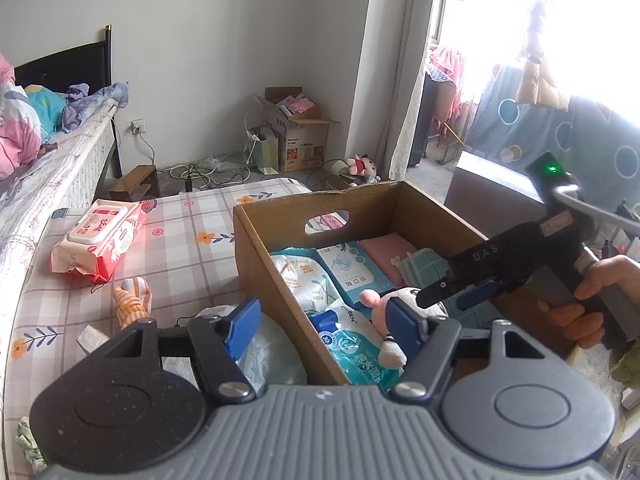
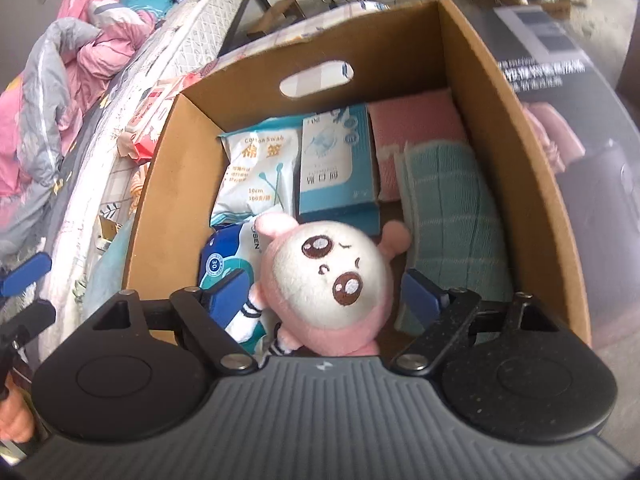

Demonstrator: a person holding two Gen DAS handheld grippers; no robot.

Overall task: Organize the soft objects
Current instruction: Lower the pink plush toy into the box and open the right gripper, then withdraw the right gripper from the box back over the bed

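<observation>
My left tool [image 1: 320,322] hangs with its jaws apart over the near left wall of the cardboard box [image 1: 272,256], nothing between them. Inside the box I see a cotton swab pack [image 1: 302,276], a blue packet [image 1: 356,274], a pink cloth [image 1: 390,246] and a pink plush toy [image 1: 394,304]. My right tool [image 1: 452,294] reaches into the box from the right, just above the toy. On the bed [image 1: 180,236], left of the box, lies a wipes pack [image 1: 100,242].
</observation>
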